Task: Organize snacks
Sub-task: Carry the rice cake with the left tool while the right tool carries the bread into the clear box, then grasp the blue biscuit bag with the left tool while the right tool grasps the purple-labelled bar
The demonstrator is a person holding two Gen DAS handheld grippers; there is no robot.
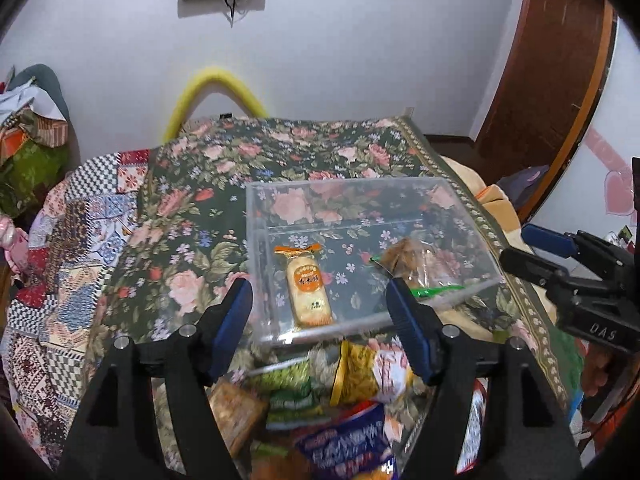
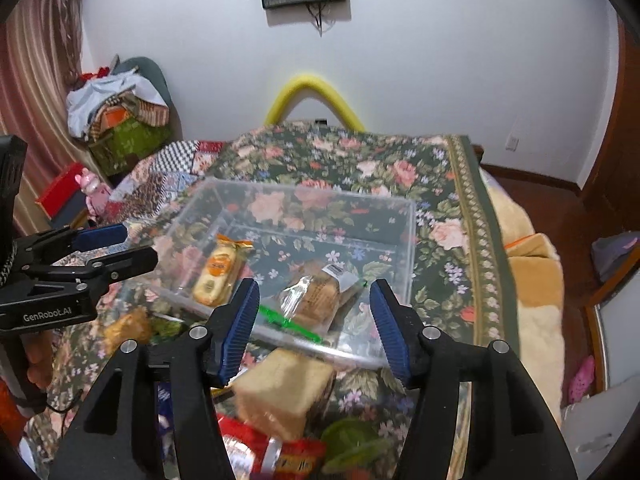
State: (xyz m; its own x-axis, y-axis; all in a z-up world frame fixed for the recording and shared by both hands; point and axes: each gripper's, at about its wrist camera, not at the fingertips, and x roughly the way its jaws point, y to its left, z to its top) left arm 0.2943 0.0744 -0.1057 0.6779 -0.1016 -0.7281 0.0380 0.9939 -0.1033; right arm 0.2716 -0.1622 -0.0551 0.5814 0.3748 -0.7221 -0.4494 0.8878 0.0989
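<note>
A clear plastic box [image 1: 372, 200] sits on the flowered cloth [image 1: 208, 160] at the centre of both views; inside lie 2 snacks, a yellow-and-orange rice cracker pack [image 1: 308, 288] toward the left and a clear bag of brown biscuits [image 2: 316, 296] with a green strip toward the right. The left gripper [image 1: 320, 320] and the right gripper [image 2: 312, 324] both stand with jaws apart, nothing between them; more loose snack packets [image 1: 352, 376] lie piled along the lower edge, nearer than the box.
</note>
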